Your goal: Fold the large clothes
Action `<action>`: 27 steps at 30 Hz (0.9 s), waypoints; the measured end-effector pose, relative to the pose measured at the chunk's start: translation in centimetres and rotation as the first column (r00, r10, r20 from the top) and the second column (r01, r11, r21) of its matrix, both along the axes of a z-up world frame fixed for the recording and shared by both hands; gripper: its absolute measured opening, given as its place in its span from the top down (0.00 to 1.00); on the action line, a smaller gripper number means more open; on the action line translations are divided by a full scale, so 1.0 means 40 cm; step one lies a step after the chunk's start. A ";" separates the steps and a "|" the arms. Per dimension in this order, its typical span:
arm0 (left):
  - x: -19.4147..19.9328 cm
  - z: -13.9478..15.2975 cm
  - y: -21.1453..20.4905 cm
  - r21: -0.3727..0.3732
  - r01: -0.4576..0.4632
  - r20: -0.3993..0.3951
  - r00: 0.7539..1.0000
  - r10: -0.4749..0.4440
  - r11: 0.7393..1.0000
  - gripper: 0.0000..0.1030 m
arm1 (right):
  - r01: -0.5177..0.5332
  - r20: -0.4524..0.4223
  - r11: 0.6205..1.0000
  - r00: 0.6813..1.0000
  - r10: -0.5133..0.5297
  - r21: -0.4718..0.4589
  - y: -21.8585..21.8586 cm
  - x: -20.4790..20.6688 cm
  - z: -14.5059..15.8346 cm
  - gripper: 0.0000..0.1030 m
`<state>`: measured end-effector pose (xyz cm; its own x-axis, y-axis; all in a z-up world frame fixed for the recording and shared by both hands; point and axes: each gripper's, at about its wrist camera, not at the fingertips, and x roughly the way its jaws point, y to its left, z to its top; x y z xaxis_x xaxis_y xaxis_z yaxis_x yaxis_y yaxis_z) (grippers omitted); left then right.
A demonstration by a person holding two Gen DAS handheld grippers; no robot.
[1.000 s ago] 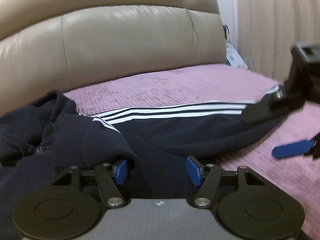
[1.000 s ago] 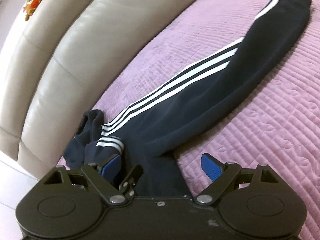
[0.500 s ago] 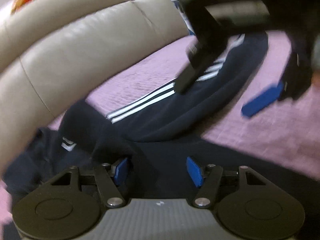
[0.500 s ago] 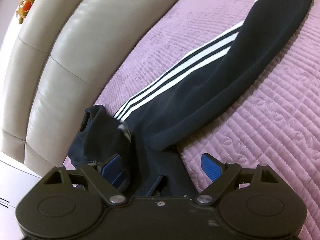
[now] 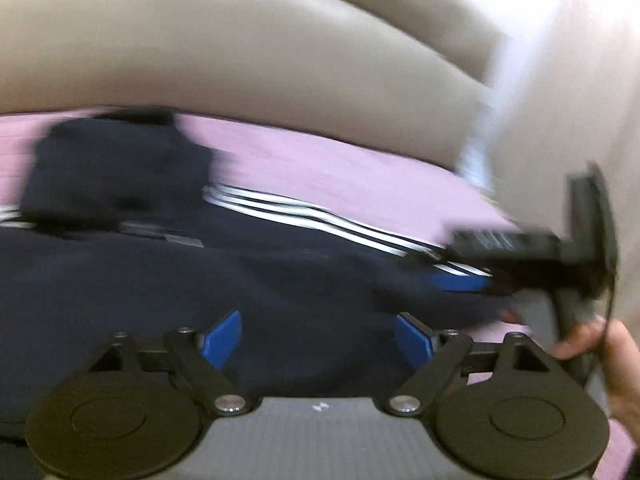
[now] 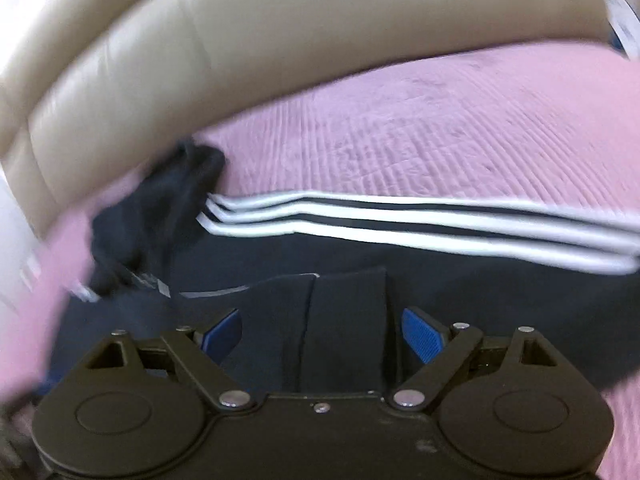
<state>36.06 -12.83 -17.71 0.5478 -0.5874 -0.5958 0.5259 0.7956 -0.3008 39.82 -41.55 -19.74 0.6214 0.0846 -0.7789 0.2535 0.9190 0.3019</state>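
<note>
A dark navy jacket (image 5: pixel 168 280) with three white sleeve stripes (image 5: pixel 304 216) lies spread on the pink bedspread (image 5: pixel 344 168). My left gripper (image 5: pixel 318 338) hangs low over the jacket body. Its jaws are opening, with dark cloth under and between the blue pads (image 5: pixel 222 338) and neither pad pressing on it. My right gripper (image 6: pixel 322 334) stands open over a raised fold (image 6: pixel 344 312) of the same jacket, just below the striped sleeve (image 6: pixel 440 224). From the left wrist, the right gripper (image 5: pixel 472 264) is at the far right over the sleeve, held by a hand (image 5: pixel 616 356). Both views are blurred.
A beige padded headboard (image 6: pixel 280 40) rises along the far side of the bed. The bunched hood (image 6: pixel 168 204) lies at the jacket's left end. White and blue items (image 6: pixel 620 12) sit in the far right corner. Pink quilt (image 6: pixel 440 132) shows beyond the sleeve.
Both views have swung and rolled, so the sleeve now runs across the frame. The left jaws stand wider apart. The right gripper has dropped from the top of the left view to its right edge.
</note>
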 end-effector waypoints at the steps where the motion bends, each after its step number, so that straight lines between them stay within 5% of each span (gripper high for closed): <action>1: 0.028 -0.004 0.052 0.033 -0.076 -0.002 0.997 0.076 0.997 0.17 | -0.006 -0.017 1.000 1.000 0.006 0.020 0.000 0.017 -0.013 0.02; 3: 0.082 -0.019 0.146 0.071 -0.202 -0.019 0.979 0.204 0.977 0.18 | -0.033 0.013 0.996 0.999 0.032 0.077 -0.003 0.030 -0.027 0.17; 5: 0.145 -0.031 0.231 0.086 -0.301 -0.044 0.951 0.305 0.950 0.18 | -0.045 0.050 0.998 0.998 0.043 0.048 0.007 0.028 -0.016 0.87; 9: 0.256 -0.083 0.360 0.096 -0.486 -0.064 0.868 0.492 0.869 0.20 | 0.020 0.146 0.999 0.989 -0.027 0.048 -0.015 0.021 0.017 0.88; 12: 0.295 -0.105 0.399 0.106 -0.580 -0.011 0.812 0.584 0.808 0.23 | 0.032 0.068 0.998 0.997 -0.036 0.063 -0.033 0.044 -0.016 0.84; 15: 0.322 -0.116 0.397 0.204 -0.593 0.040 0.800 0.598 0.779 0.22 | 0.040 0.009 0.999 0.999 -0.040 0.022 -0.024 0.039 -0.021 0.48; 17: 0.312 -0.100 0.397 0.233 -0.566 0.032 0.818 0.575 0.791 0.21 | 0.041 0.037 0.999 0.998 -0.041 0.006 -0.012 0.013 0.017 0.19; 21: 0.259 -0.057 0.381 0.172 -0.466 -0.056 0.875 0.481 0.868 0.11 | -0.098 0.077 0.995 0.992 0.096 0.021 0.067 -0.031 0.083 0.09; 22: 0.237 -0.048 0.379 0.162 -0.456 -0.075 0.879 0.472 0.875 0.07 | -0.138 0.055 0.990 0.989 0.137 0.027 0.095 -0.034 0.078 0.01; 25: 0.166 -0.038 0.364 0.170 -0.439 -0.141 0.875 0.463 0.882 0.03 | -0.160 0.031 0.982 0.987 0.158 0.098 0.134 -0.047 0.022 0.01; 27: 0.135 -0.053 0.354 0.224 -0.415 -0.175 0.873 0.455 0.882 0.03 | -0.157 -0.072 0.982 0.984 0.165 0.106 0.155 -0.054 -0.040 0.01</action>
<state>41.46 1.32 -19.85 0.5695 -0.1952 -0.7985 0.0518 0.9780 -0.2022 37.66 -35.36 -21.32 0.5294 0.2583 -0.8081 0.1312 0.9161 0.3788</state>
